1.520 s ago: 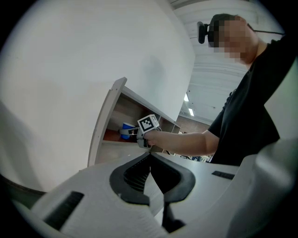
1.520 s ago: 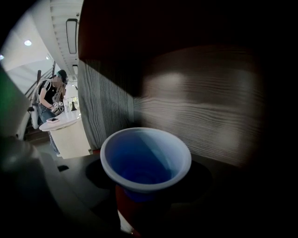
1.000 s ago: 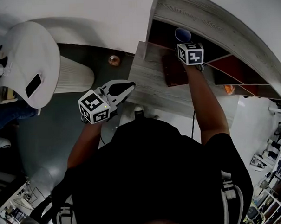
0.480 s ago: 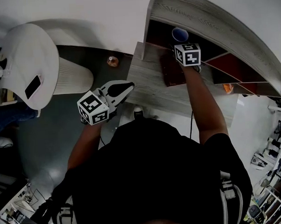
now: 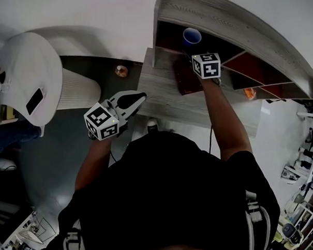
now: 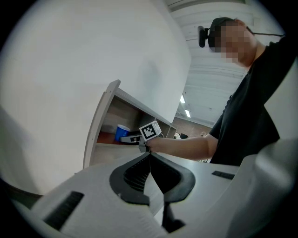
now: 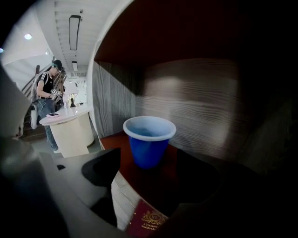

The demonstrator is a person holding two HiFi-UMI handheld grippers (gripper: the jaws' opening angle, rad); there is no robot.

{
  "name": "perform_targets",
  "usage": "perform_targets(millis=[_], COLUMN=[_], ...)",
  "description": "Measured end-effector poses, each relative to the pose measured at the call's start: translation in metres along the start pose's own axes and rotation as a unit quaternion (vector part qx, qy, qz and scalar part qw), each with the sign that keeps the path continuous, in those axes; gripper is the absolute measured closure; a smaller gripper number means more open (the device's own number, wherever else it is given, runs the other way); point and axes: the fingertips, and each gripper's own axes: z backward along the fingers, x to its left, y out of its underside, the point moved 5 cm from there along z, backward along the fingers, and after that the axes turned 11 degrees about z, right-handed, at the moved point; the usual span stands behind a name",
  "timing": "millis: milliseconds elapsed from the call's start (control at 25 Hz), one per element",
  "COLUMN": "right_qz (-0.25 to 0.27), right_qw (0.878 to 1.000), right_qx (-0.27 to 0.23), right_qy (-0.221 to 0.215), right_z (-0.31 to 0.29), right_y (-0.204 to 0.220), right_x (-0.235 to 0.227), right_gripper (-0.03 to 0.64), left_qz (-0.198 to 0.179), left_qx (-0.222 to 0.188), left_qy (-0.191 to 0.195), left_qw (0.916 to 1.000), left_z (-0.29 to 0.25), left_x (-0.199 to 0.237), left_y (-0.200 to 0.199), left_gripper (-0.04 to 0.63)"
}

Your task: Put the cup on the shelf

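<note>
The blue cup (image 5: 192, 36) stands upright on the dark red floor of the shelf (image 5: 229, 20), in its leftmost compartment, close to the grey wood-grain side wall. In the right gripper view the cup (image 7: 149, 139) is open end up and looks empty.

The right gripper (image 5: 197, 55) reaches into that compartment from the near side. Its jaws have just been opening and now stand wide apart. The cup sits at the far end of the gap between them, and neither pad touches it, so the cup rests on the shelf by its own weight.

A dark red booklet (image 7: 148, 218) with a gold crest (it looks like a passport) lies on the grey wood surface (image 5: 166, 103) just below the compartment, under the right gripper.

The left gripper (image 5: 140, 96) hangs off the left edge of the surface, well apart from the cup. In its own view the jaws (image 6: 150, 155) are closed tip to tip with nothing between them.

Further left stands a white round table (image 5: 19, 60) with a dark phone (image 5: 37, 98) on it.
</note>
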Motion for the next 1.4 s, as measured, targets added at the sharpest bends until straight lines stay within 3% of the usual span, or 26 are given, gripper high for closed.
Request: perform_targets(millis=[480, 600, 880, 1000, 1400], right_qz=[-0.032, -0.038, -0.039, -0.044, -0.033], right_qw=[0.999, 0.997, 0.996, 0.992, 0.989], right_qx=[-0.037, -0.061, -0.075, -0.097, -0.122], right_qy=[-0.013, -0.010, 0.038, 0.065, 0.076], right_z=[0.083, 0.109, 0.159, 0.182, 0.234], right_y=[0.001, -0.006, 0.003, 0.007, 0.014], right_x=[0.032, 0.038, 0.031, 0.026, 0.023], right_gripper=[0.269, 0.361, 0.476, 0.572, 0.607], left_qz=[-0.023, -0.030, -0.037, -0.038, -0.051], left_qx=[0.010, 0.013, 0.026, 0.031, 0.043], left_qy=[0.036, 0.047, 0.073, 0.083, 0.103], left_qw=[0.9990, 0.9984, 0.9963, 0.9954, 0.9924], left_z=[-0.003, -0.004, -0.013, -0.021, -0.049], left_x=[-0.013, -0.014, -0.012, -0.014, -0.042], left_y=[-0.008, -0.012, -0.019, -0.018, -0.019], left_gripper=[0.577, 0.577, 0.577, 0.577, 0.577])
